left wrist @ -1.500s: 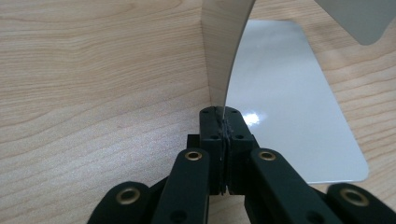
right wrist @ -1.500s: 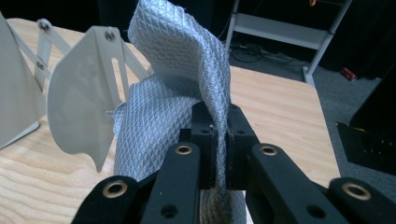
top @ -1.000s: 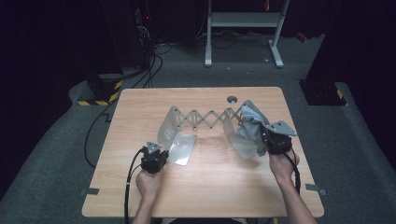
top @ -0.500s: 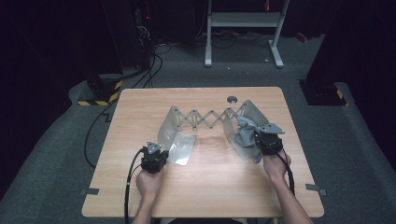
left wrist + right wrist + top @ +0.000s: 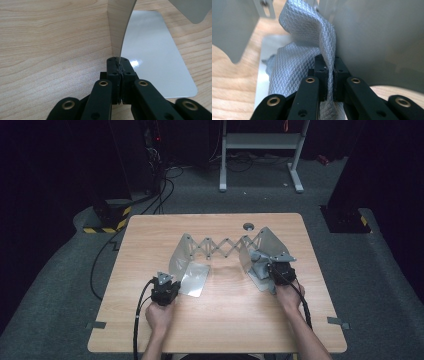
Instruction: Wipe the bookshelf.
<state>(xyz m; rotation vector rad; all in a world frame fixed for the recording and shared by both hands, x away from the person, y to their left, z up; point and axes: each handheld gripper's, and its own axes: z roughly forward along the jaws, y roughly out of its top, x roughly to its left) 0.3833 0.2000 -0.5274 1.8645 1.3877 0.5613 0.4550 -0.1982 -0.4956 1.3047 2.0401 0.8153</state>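
A metal rack stands mid-table, two L-shaped plates joined by a scissor lattice (image 5: 222,247). My left gripper (image 5: 171,277) is shut on the near edge of the left plate's upright wall (image 5: 120,25), seen edge-on above its jaws (image 5: 117,61). That plate's flat base (image 5: 152,50) lies to the right of them. My right gripper (image 5: 269,266) is shut on a grey quilted cloth (image 5: 307,37), pinched between its jaws (image 5: 328,62). The cloth (image 5: 259,266) hangs against the right plate's wall (image 5: 382,37) and droops onto its base.
A round grey grommet (image 5: 248,226) sits in the table behind the rack. The table's front half is bare wood (image 5: 225,320). Cables (image 5: 135,320) trail from both grippers over the near edge. A white-legged stand (image 5: 260,142) is on the floor behind.
My right hand has come down and to the left with the cloth, bringing it low against the right plate. The left hand and its plate have kept still.
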